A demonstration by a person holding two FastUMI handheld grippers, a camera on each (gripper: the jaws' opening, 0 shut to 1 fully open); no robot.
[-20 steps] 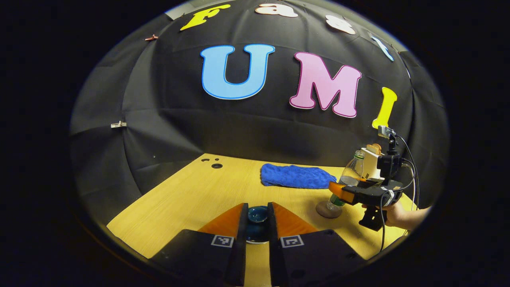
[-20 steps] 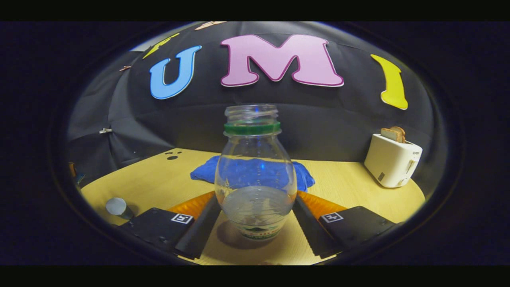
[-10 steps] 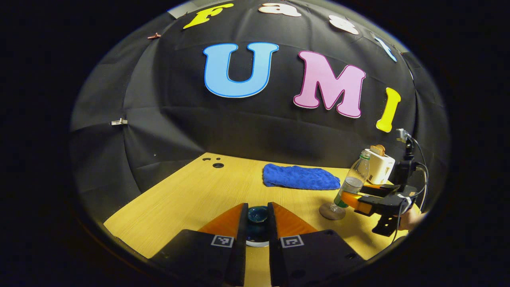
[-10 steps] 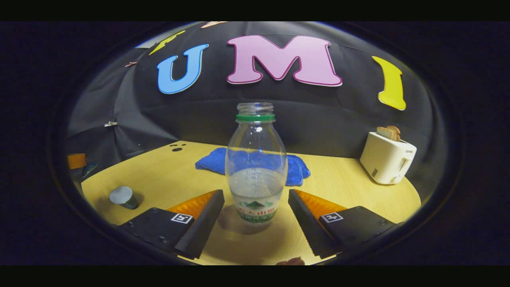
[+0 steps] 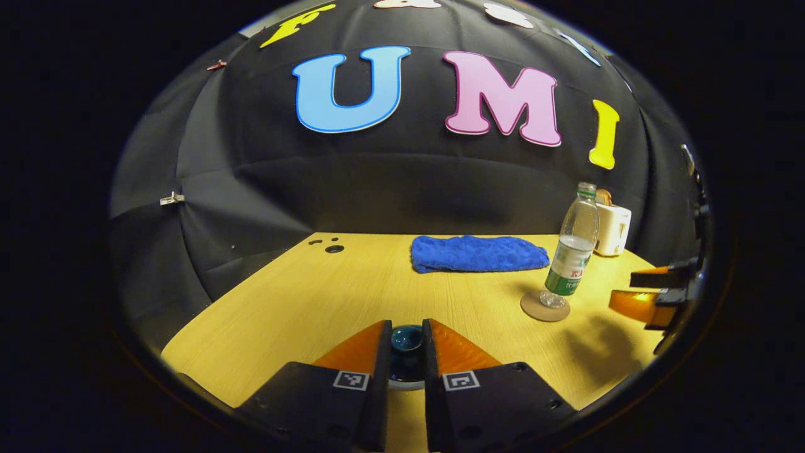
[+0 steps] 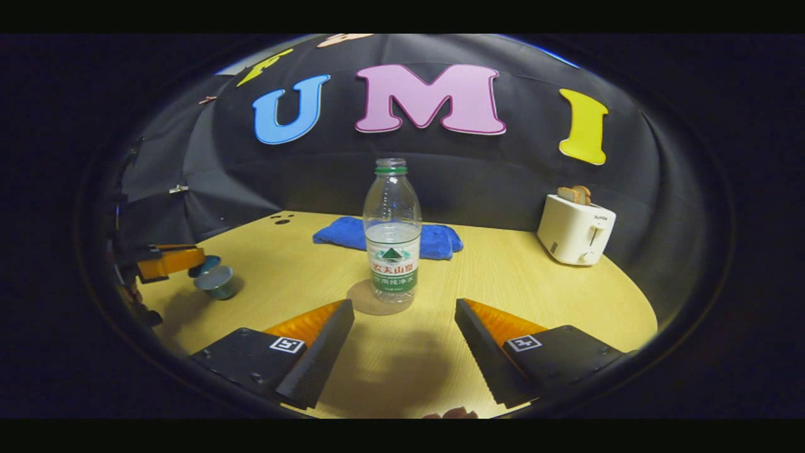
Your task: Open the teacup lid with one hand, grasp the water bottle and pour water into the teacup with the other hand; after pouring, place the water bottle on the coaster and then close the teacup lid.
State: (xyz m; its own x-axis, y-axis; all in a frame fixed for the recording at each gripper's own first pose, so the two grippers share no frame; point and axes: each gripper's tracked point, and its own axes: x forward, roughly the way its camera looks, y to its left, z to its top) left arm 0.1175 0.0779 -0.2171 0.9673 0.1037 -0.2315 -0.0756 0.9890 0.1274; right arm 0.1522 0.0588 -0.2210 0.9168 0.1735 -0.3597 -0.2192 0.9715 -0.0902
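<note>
Now standing upright on the coaster point(image 6: 376, 305), the water bottle point(image 6: 392, 231), uncapped and partly full, apart from both fingers of the right gripper point(image 6: 404, 343), which sits spread wide with bare table between its fingers and the bottle. Probably parked there because pouring looks finished: set on the coaster as the task asks, and let go so that hand is free. In the left gripper view, the same bottle point(image 5: 572, 253) on its round coaster point(image 5: 545, 307) toward the right, with the right gripper point(image 5: 651, 292) off at the edge, well clear of it.

Pinched between the fingers of the left gripper point(image 5: 405, 352), the dark blue knob of the teacup lid point(image 5: 406, 340), fingers pressed against it on both sides. Held that way, most likely, to keep the lid ready for the last step. Seen from the right gripper view, the left gripper point(image 6: 168, 261) near the left edge with the lid point(image 6: 204, 265) just above the open teacup point(image 6: 216, 282), so closing seems near but not yet done.

Underneath, a pale wood-grain table point(image 6: 534, 296), smooth and level, with small dark holes point(image 5: 333, 248) toward the back left. Farther back, a rumpled blue cloth point(image 6: 352, 234) and a white toaster point(image 6: 575, 229) with bread in its slots, both well apart from the cup. Behind everything, black cloth walls point(image 5: 251, 189) closing off the booth.
</note>
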